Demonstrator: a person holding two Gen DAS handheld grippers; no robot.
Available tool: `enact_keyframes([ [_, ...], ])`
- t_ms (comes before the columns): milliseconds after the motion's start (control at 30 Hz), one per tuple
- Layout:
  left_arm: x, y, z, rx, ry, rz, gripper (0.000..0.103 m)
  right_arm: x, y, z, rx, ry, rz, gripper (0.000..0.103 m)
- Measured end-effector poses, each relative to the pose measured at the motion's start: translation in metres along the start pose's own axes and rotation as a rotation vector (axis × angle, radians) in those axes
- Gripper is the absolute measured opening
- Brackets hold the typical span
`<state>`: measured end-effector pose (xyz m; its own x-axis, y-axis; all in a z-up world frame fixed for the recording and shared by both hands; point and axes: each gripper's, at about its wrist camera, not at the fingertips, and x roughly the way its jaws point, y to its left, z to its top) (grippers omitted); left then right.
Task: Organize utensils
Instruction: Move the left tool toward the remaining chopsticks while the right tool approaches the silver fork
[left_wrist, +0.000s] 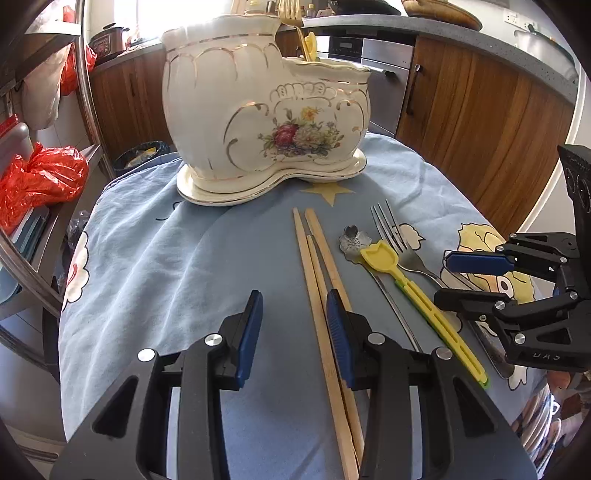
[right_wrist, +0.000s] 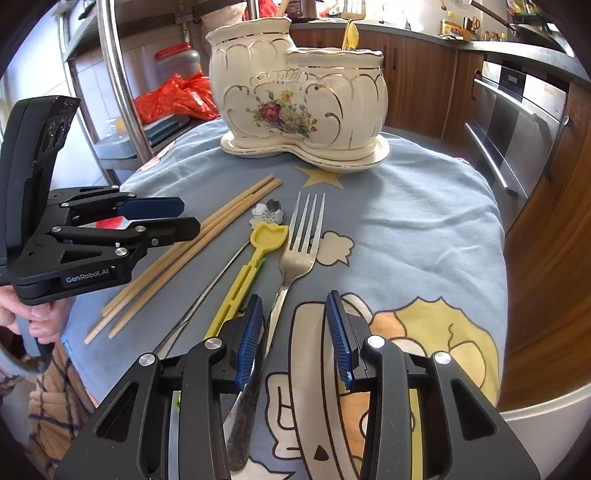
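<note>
A cream ceramic utensil holder (left_wrist: 258, 110) (right_wrist: 303, 99) with two compartments stands at the far side of the blue tablecloth (left_wrist: 166, 258). A gold utensil (right_wrist: 349, 33) sticks out of its lower compartment. On the cloth lie three wooden chopsticks (left_wrist: 317, 277) (right_wrist: 207, 236), a flower-headed metal spoon (left_wrist: 354, 240) (right_wrist: 267, 214), a yellow plastic spoon (left_wrist: 380, 258) (right_wrist: 267, 236) and a steel fork (left_wrist: 391, 229) (right_wrist: 301, 240). My left gripper (left_wrist: 294, 332) (right_wrist: 188, 218) is open, its right finger over the chopsticks. My right gripper (right_wrist: 294, 332) (left_wrist: 454, 280) is open above the fork's handle, which runs beside its left pad.
Red plastic bags (left_wrist: 40, 177) (right_wrist: 173, 96) sit on a metal rack at the left. Wooden cabinets and a steel oven (right_wrist: 517, 122) stand behind the table. Stacked plates (left_wrist: 539, 417) show past the table's right edge. A hand (right_wrist: 40, 317) grips the left tool.
</note>
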<state>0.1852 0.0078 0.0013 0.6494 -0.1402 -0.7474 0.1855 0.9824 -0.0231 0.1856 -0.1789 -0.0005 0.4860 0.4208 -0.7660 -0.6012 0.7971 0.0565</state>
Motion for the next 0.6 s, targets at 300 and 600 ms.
enact_keyframes([
  [300, 0.004, 0.002, 0.003, -0.022, 0.006, -0.004, 0.036, 0.002, 0.001, 0.001, -0.016, -0.006, -0.019, 0.038],
  [600, 0.011, -0.001, 0.013, -0.005, 0.035, 0.006, 0.025, 0.003, -0.001, 0.004, -0.018, 0.011, -0.018, 0.030],
])
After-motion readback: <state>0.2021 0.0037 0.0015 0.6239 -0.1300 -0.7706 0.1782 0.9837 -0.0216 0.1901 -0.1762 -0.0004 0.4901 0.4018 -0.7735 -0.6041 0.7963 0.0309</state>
